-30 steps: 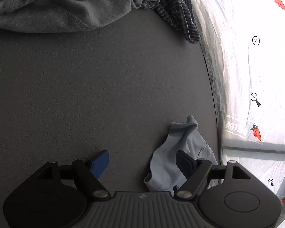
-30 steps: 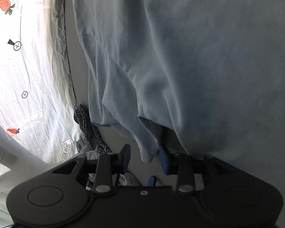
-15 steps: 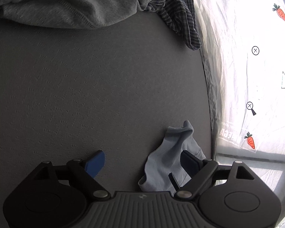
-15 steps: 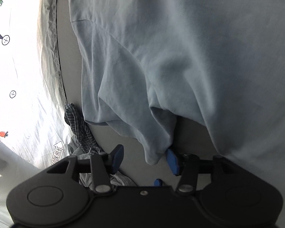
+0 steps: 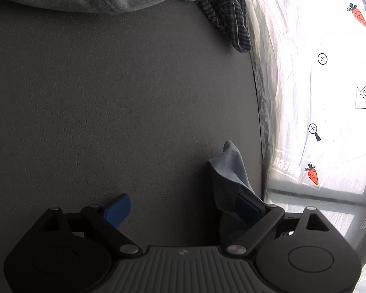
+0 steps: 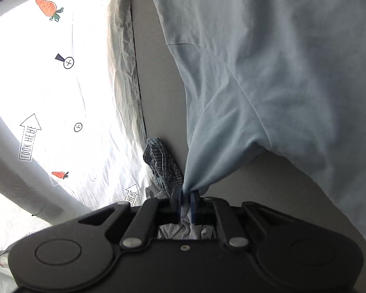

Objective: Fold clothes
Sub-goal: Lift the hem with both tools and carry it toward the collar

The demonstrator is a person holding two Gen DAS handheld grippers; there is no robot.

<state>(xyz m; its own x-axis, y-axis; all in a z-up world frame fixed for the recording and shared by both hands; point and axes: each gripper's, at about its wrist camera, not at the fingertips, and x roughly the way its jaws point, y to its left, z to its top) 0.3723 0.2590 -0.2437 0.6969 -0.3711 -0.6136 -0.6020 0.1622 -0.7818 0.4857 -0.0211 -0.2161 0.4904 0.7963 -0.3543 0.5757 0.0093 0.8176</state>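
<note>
Pinching light-blue shirt edge

Pale blue garment pinched at one corner

The light, creased cloth is spread over the grey surface, one gathered corner drawn up off it into a taut cone; another loose corner is seen rumpled and standing up near the surface's edge.
</note>
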